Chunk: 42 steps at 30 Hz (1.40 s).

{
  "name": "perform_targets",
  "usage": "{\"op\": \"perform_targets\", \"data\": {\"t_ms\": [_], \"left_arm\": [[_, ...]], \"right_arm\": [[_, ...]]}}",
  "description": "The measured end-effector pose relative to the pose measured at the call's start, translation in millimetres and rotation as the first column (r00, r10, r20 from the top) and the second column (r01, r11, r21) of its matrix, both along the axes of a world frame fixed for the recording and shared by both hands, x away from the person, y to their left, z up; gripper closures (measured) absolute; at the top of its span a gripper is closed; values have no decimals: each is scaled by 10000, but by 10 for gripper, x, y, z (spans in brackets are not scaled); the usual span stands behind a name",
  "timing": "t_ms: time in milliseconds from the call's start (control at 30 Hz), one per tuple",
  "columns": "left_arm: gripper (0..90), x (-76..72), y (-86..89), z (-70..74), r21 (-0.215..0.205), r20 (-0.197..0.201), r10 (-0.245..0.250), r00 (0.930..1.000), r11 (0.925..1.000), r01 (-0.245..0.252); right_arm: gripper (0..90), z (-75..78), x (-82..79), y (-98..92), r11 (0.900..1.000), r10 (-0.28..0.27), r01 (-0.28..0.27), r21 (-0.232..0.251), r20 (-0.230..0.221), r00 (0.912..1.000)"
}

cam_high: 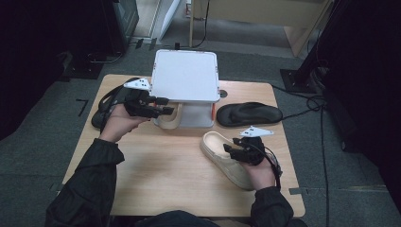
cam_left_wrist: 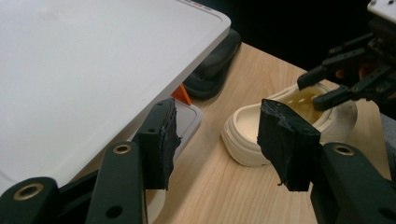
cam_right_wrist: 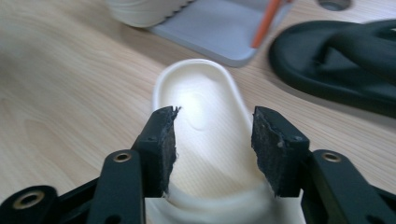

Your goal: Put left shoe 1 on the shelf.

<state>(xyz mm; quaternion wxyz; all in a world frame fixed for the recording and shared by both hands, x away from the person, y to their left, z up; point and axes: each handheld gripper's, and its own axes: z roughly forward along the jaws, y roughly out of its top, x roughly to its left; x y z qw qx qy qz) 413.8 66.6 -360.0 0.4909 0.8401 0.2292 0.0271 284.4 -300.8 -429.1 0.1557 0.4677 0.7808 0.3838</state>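
A cream slipper (cam_high: 218, 152) lies on the wooden table (cam_high: 165, 179) at the right, toe toward the far left. My right gripper (cam_high: 229, 150) hovers over its upper part, and its jaws stand open on either side of the footbed (cam_right_wrist: 205, 107) without pressing it. A second cream slipper (cam_high: 170, 119) sits on the lower tier of a white two-level rack (cam_high: 185, 75). My left gripper (cam_high: 164, 106) is open at the rack's left front corner, with nothing between its pads (cam_left_wrist: 161, 140). The left gripper view also shows the right gripper (cam_left_wrist: 322, 88) above the cream slipper (cam_left_wrist: 247, 135).
One black slipper (cam_high: 249, 114) lies to the right of the rack, and another (cam_high: 101, 111) lies at the table's left edge behind my left hand. The rack's base plate (cam_right_wrist: 219, 28) has an orange post (cam_right_wrist: 264, 23). Cables run across the floor at the right.
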Motion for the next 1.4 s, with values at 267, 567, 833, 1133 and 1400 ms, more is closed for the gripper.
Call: {"op": "perform_targets", "data": {"t_ms": [267,567,833,1133,1400], "left_arm": [[473,19,-90,-20,-15,-13,-281,9996,9996,281],[474,26,-77,-53,26,-46,-219,9998,9998,219],[474,16,-88,-87,147,-121,-288,9995,9995,289],[472,-62,-120,-126,201,-112,-500,9987,9985,503],[490,-140,-297,-386,623,-476,-799,9957,9946,828]], "right_arm": [[460,-26,10,-172,9960,-887,888,100,-58,9960],[490,-154,157,-178,9934,-1055,1104,308,-1295,9859],[669,-214,182,-48,9945,-343,491,930,-1552,9873],[699,-205,223,45,9964,387,-301,797,-1089,9933],[685,-222,306,143,9922,1066,-1013,731,-731,9916]]}}
